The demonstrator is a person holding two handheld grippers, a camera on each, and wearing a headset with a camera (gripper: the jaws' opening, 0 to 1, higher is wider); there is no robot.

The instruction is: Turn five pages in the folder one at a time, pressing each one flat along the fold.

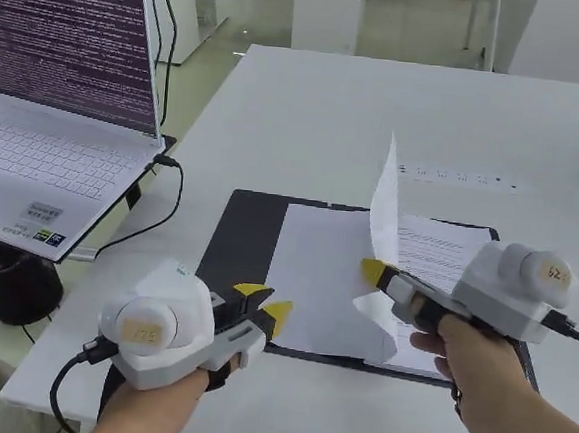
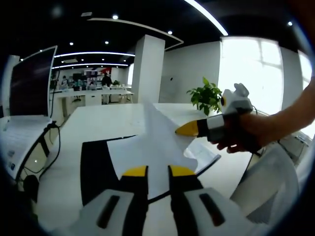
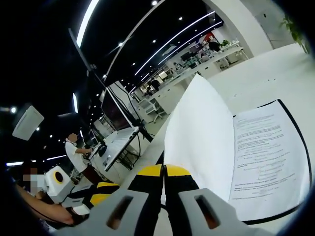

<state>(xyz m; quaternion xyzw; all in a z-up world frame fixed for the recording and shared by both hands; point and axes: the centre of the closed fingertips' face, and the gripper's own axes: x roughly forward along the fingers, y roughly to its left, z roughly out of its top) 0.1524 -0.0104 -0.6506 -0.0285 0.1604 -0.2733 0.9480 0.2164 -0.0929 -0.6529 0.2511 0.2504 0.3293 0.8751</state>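
While my right gripper pinches the near edge of a page, its yellow jaws sit pressed together on the paper, and the right gripper view shows no gap between them. The page stands up from those jaws, nearly upright and curling a little at the top. Its blank side faces my left gripper.

Below and ahead of the right gripper, the black folder lies open and flat on the white table. To the right of the lifted page, just past the right jaw, lies a printed sheet covered in lines of small text that I cannot read. To the left of the lifted page is a blank white sheet lying flat, with the folder's dark inner cover bare beyond it.

My left gripper hangs over the near left corner of the folder. Its jaws are parted a little with nothing between them, and they point across the blank sheet toward the lifted page. I cannot tell whether its tips touch the folder. Seen from the left gripper, the right gripper comes in from the right, with its yellow tip against the page's edge.

Off to the left of my left gripper, an open laptop sits on a lower surface, its screen full of text. A black cable runs from its side.
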